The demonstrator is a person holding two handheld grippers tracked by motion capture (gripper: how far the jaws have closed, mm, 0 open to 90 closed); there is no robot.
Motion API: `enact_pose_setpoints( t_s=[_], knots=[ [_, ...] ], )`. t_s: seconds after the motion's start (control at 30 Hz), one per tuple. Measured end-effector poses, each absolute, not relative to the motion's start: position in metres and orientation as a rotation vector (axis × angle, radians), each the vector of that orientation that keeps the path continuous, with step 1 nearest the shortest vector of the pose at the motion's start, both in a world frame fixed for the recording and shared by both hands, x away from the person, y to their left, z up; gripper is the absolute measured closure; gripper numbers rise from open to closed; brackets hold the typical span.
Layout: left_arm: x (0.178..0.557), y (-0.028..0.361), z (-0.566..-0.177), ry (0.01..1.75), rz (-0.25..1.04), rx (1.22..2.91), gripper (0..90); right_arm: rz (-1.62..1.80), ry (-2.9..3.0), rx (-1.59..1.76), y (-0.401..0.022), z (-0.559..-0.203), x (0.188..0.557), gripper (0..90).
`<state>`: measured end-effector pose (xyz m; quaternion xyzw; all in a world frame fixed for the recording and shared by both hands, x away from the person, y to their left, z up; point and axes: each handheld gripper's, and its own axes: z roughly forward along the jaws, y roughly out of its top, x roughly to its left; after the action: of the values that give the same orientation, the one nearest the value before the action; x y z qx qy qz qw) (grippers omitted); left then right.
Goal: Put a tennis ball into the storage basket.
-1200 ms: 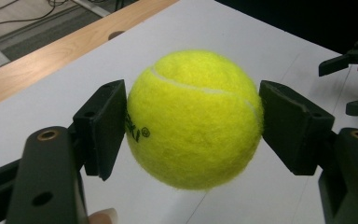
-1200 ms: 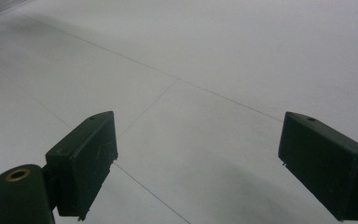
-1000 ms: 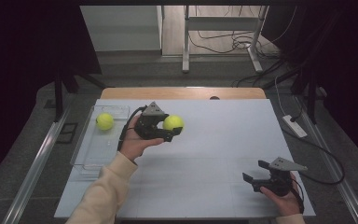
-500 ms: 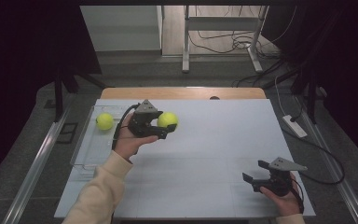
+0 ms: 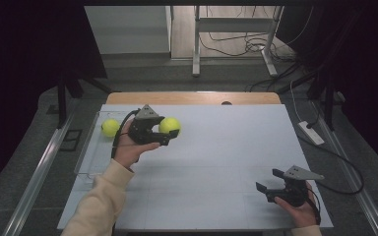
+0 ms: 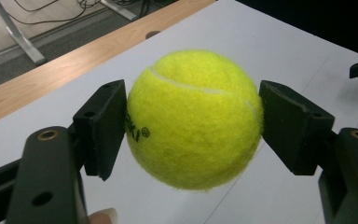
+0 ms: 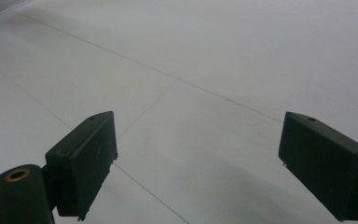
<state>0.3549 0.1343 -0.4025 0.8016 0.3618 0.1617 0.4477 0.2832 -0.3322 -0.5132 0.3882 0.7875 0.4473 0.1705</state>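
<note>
The left gripper [image 5: 170, 133], jaws clamped on a tennis ball [image 6: 193, 119], carries it above the desk [image 5: 236, 147] near the clear tray [image 5: 86, 157], apparently to drop inside by the second ball [image 5: 110, 128]; right gripper [image 5: 270, 187] rests, jaws apart.

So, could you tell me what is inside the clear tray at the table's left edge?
One tennis ball lies in the clear tray. The left gripper partly covers the tray's right side.
</note>
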Motion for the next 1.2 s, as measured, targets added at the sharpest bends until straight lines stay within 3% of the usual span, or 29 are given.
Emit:
enact_pose_setpoints(
  t_s=[1.2],
  knots=[
    [0.349,0.174,-0.414,1.012,0.450,1.929,27.8,1.262,2.239,1.106,-0.332,-0.514,0.283,11.9]
  ],
)
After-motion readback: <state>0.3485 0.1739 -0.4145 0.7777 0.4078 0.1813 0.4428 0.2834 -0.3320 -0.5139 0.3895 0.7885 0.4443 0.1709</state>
